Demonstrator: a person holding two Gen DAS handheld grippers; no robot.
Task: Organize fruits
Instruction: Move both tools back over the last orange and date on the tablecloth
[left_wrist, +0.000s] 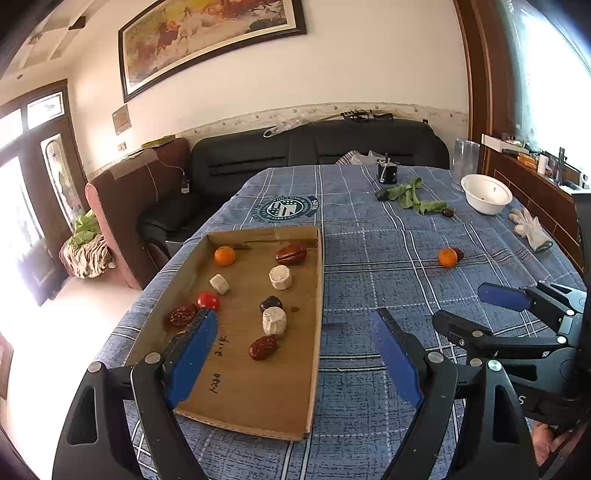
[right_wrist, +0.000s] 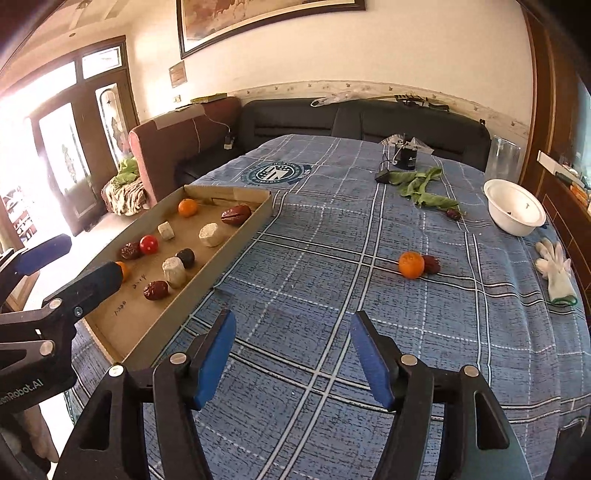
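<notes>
A shallow cardboard tray (left_wrist: 258, 398) (right_wrist: 147, 325) lies on the left of the blue plaid tablecloth. It holds an orange (left_wrist: 224, 256), a red tomato (left_wrist: 208, 301), several red dates (left_wrist: 291, 253) and pale white chunks (left_wrist: 280, 277). A second orange (left_wrist: 447, 257) (right_wrist: 410, 264) lies loose on the cloth with a dark date (right_wrist: 431, 264) touching it. My left gripper (left_wrist: 295, 325) is open and empty over the tray's near end. My right gripper (right_wrist: 291, 325) is open and empty above bare cloth, nearer than the loose orange.
A white bowl (right_wrist: 514, 212) stands at the far right. Green leaves (right_wrist: 421, 186) and another date (right_wrist: 453, 214) lie beyond the loose orange. A white glove (right_wrist: 556, 269) lies at the right edge. A black sofa stands behind the table.
</notes>
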